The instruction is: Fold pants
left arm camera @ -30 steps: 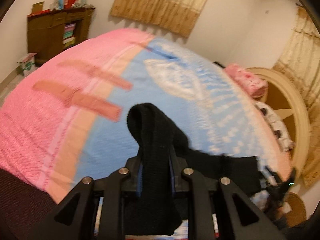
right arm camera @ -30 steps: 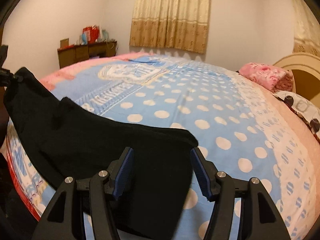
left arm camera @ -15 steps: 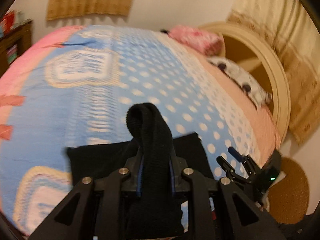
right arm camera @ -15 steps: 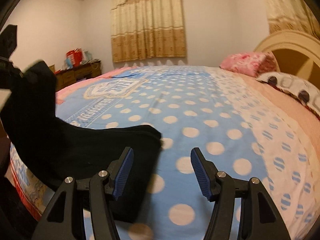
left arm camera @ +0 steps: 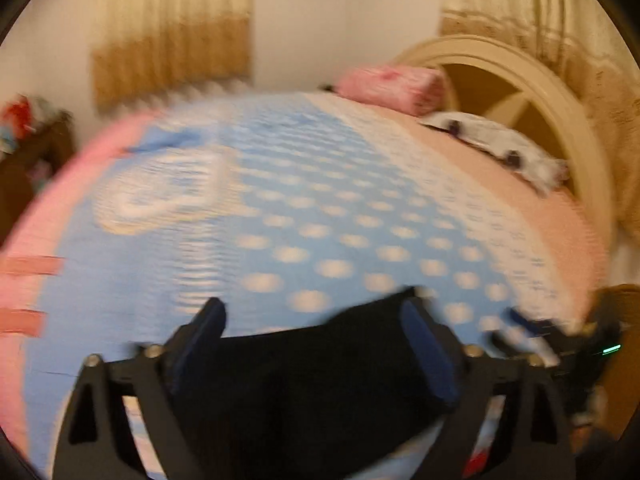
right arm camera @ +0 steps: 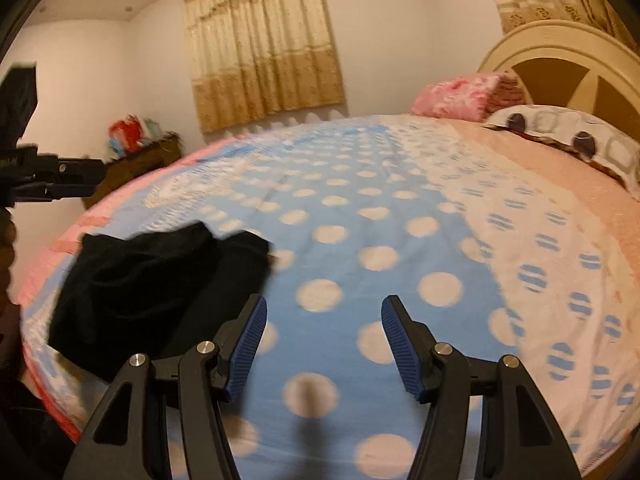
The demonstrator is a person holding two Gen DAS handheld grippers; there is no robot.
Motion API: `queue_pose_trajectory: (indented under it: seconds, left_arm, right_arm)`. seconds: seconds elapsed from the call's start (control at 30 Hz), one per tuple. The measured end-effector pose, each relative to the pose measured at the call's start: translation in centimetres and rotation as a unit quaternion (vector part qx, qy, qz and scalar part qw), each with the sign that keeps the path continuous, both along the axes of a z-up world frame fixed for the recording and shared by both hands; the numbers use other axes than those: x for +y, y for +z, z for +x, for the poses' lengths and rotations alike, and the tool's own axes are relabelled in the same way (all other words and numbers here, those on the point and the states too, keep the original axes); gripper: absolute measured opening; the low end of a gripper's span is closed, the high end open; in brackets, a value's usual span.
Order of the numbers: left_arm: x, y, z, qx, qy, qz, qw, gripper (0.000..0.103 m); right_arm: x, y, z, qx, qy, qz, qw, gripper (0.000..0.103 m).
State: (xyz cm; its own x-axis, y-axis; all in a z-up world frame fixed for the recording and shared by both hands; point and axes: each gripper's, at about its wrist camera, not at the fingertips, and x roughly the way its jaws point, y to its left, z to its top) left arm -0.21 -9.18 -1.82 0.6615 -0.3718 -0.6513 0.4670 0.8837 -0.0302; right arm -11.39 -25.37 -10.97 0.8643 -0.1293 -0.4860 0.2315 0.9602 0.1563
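Since a second ago the left hand-held gripper [left arm camera: 312,328] has released the black pants [right arm camera: 160,280]; both stand spread wide, empty.

Pants [right arm camera: 156,284] on bed [right arm camera: 400,232] near its left edge; pillows [right arm camera: 560,136] at far right by headboard [right arm camera: 568,64].

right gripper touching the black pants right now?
Apart. Right wrist view: the right gripper stands open over bare polka-dot bedspread, and the black pants lie left of its left finger, with nothing between the pads.
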Motion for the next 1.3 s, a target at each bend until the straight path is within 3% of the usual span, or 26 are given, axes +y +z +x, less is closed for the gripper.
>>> queue_pose_trajectory:
  seconds: [0.1, 0.2, 0.33, 0.37, 0.4, 0.43, 0.53, 0.7, 0.77, 0.8, 0.83, 0.87, 0.97, 1.1, 1.17, 1.2, 1.23, 1.3]
  left_arm:
    - [4.1, -2.2, 1.2, 0.03, 0.038, 0.015, 0.9987, 0.093]
    - [6.9, -4.4, 1.9, 0.055, 0.059, 0.009, 0.9967, 0.093]
    - [6.3, -8.0, 2.6, 0.083, 0.055, 0.025, 0.9947, 0.093]
    - [6.1, -8.9, 3.0, 0.092, 0.051, 0.031, 0.9939, 0.093]
    - [6.0, -9.4, 3.2, 0.094, 0.056, 0.038, 0.9933, 0.093]
    - [5.9, -9.8, 3.3, 0.097, 0.057, 0.037, 0.9929, 0.093]
    - [6.0, -9.6, 3.2, 0.096, 0.046, 0.02, 0.9941, 0.093]
    - [5.1, -9.4, 2.9, 0.084, 0.035, 0.026, 0.9955, 0.096]
    - [4.9, -9.6, 3.0, 0.08, 0.033, 0.031, 0.9958, 0.096]
    - [4.8, -9.7, 3.0, 0.079, 0.033, 0.032, 0.9958, 0.096]
    - [4.8, -9.8, 3.1, 0.08, 0.034, 0.031, 0.9957, 0.096]
    - [4.8, -9.9, 3.1, 0.082, 0.034, 0.028, 0.9957, 0.096]
    - [4.8, -9.9, 3.1, 0.082, 0.035, 0.024, 0.9957, 0.096]
    - [4.7, -10.0, 2.8, 0.078, 0.037, 0.025, 0.996, 0.096]
    - [4.6, -10.1, 2.7, 0.076, 0.038, 0.029, 0.996, 0.096]
    - [4.5, -10.1, 2.7, 0.075, 0.039, 0.03, 0.996, 0.096]
    - [4.6, -10.1, 2.8, 0.076, 0.04, 0.029, 0.9959, 0.097]
    - [4.6, -10.3, 2.8, 0.078, 0.042, 0.028, 0.9957, 0.098]
  right_arm:
    - [2.7, 1.7, 0.6, -0.03, 0.069, 0.003, 0.997, 0.061]
    - [5.2, 2.9, 2.3, -0.029, 0.14, 0.032, 0.989, 0.061]
    - [6.2, 2.8, 5.7, 0.011, 0.165, 0.079, 0.983, 0.061]
    - [6.2, 2.5, 6.5, 0.028, 0.162, 0.084, 0.983, 0.058]
    - [6.3, 2.2, 6.9, 0.044, 0.154, 0.07, 0.985, 0.026]
    - [6.3, 1.8, 7.1, 0.061, 0.146, 0.056, 0.986, 0.003]
    - [5.4, 1.1, 6.2, 0.082, 0.14, 0.059, 0.985, 0.002]
    - [3.7, 0.9, 4.9, 0.095, 0.129, 0.07, 0.985, 0.002]
    - [3.6, 1.2, 4.9, 0.095, 0.126, 0.078, 0.984, 0.004]
    - [3.7, 1.4, 5.0, 0.094, 0.12, 0.073, 0.986, 0.019]
    - [3.8, 1.6, 5.3, 0.093, 0.115, 0.065, 0.987, 0.056]
    - [4.0, 2.0, 5.1, 0.083, 0.11, 0.056, 0.989, 0.07]
    - [4.5, 2.9, 5.0, 0.063, 0.118, 0.069, 0.989, 0.074]
    - [6.1, 2.4, 6.4, 0.082, 0.129, 0.061, 0.986, 0.074]
    - [6.3, 1.6, 7.2, 0.095, 0.134, 0.076, 0.983, 0.059]
    - [6.5, 1.5, 7.5, 0.104, 0.129, 0.065, 0.984, 0.039]
    - [6.6, 1.3, 7.6, 0.108, 0.125, 0.056, 0.985, 0.028]
    - [6.2, 0.9, 7.5, 0.114, 0.117, 0.049, 0.985, 0.016]
